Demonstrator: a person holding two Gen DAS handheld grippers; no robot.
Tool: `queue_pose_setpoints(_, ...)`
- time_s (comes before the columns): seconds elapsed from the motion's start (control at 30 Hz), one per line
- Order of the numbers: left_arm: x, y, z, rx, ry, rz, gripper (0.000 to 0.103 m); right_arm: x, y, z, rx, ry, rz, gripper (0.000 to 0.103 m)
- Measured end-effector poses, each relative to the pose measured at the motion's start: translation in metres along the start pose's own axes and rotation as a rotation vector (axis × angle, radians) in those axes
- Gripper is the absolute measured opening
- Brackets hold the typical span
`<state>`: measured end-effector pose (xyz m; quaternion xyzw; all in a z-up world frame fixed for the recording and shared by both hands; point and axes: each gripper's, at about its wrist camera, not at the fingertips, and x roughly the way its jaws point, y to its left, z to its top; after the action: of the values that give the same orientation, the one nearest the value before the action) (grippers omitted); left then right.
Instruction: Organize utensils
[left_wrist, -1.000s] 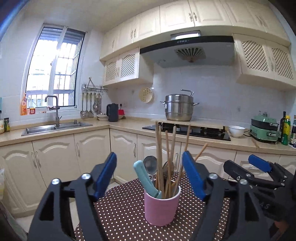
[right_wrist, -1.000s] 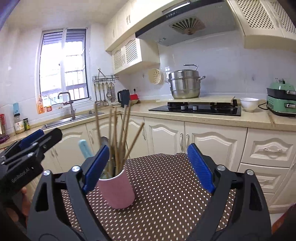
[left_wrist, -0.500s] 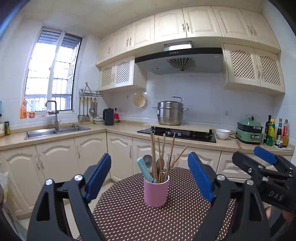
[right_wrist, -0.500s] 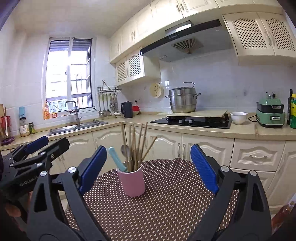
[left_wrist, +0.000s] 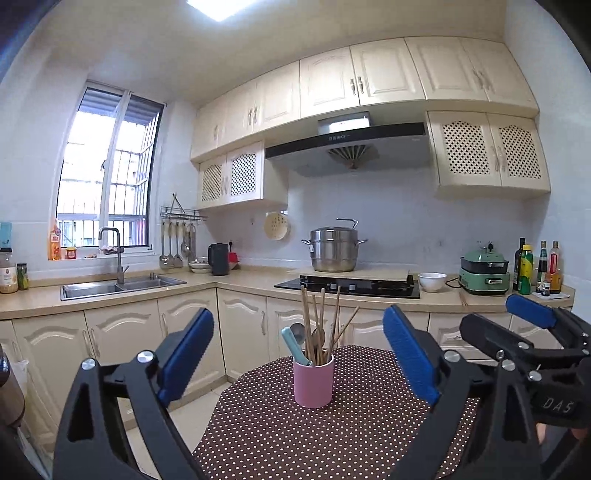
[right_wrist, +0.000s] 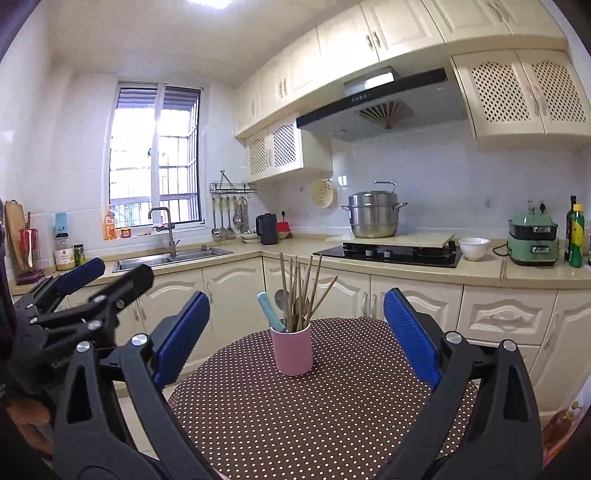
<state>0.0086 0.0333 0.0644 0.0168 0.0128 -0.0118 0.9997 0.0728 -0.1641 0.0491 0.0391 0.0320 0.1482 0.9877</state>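
A pink cup (left_wrist: 313, 382) stands upright on a brown polka-dot table (left_wrist: 332, 443). It holds several wooden chopsticks (left_wrist: 320, 321), a spoon and a utensil with a light blue handle (left_wrist: 291, 345). My left gripper (left_wrist: 297, 354) is open and empty, held back from the cup. My right gripper (right_wrist: 295, 328) is open and empty too, also back from the cup (right_wrist: 291, 349). The right gripper shows at the right of the left wrist view (left_wrist: 517, 325), and the left gripper at the left of the right wrist view (right_wrist: 99, 280).
Behind the table runs a kitchen counter with a sink (left_wrist: 118, 286), a black kettle (left_wrist: 219, 258), a steel pot (left_wrist: 334, 251) on the hob, a white bowl (left_wrist: 432, 281), a green cooker (left_wrist: 484, 271) and bottles (left_wrist: 535, 266). Ladles hang on a wall rack (left_wrist: 177, 240).
Both grippers have pulled back and up from the cup, which now looks smaller and farther away. Both stay open and empty. The cup has not moved.
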Motion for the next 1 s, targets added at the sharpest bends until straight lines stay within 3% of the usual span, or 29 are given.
queue_pose_setpoints(0.4,-0.020,0.004,0.002,-0.031,-0.017,-0.006,0.093,-0.016,0.006,0.003,-0.006,-0.006,0.009,0.094)
queue_pose_setpoints(1.0,-0.017,0.006,0.002,-0.027,-0.027,0.011,0.093,-0.011,0.005,-0.001,-0.017,0.009,-0.002,0.094)
